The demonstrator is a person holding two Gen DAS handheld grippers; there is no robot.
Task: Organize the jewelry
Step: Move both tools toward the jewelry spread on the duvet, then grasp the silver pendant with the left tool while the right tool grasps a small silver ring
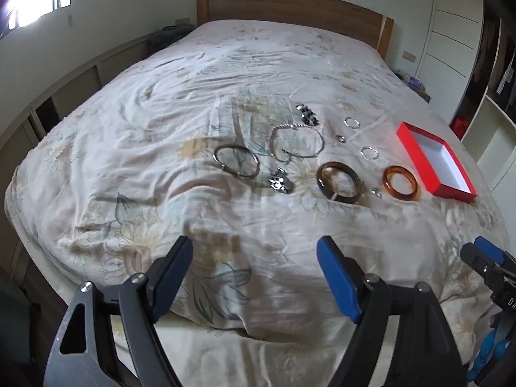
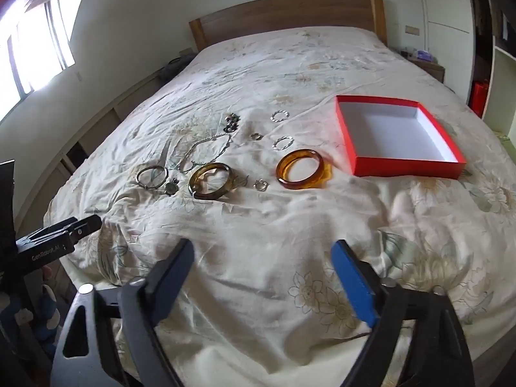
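Observation:
Jewelry lies spread on a floral bedspread (image 2: pixel 258 242). An amber bangle (image 2: pixel 300 169) (image 1: pixel 400 182) sits nearest an open red box (image 2: pixel 396 135) (image 1: pixel 435 161) with a white inside and nothing in it. Left of that bangle lie a darker brown bangle (image 2: pixel 211 180) (image 1: pixel 340 182), a metal bangle (image 2: pixel 152 176) (image 1: pixel 236 163), a chain necklace (image 2: pixel 206 151) (image 1: pixel 296 143), small silver rings (image 2: pixel 280 116) and dark earrings (image 2: pixel 231 122). My left gripper (image 1: pixel 254 267) and right gripper (image 2: pixel 262 267) both hover open over bare bedding, well short of the jewelry.
A wooden headboard (image 2: pixel 287 16) stands at the far end of the bed. Low cabinets (image 1: pixel 64 96) line the left wall under a window. White wardrobe doors (image 1: pixel 451 32) and shelves are on the right. The other gripper's body (image 2: pixel 48 242) shows at the left edge.

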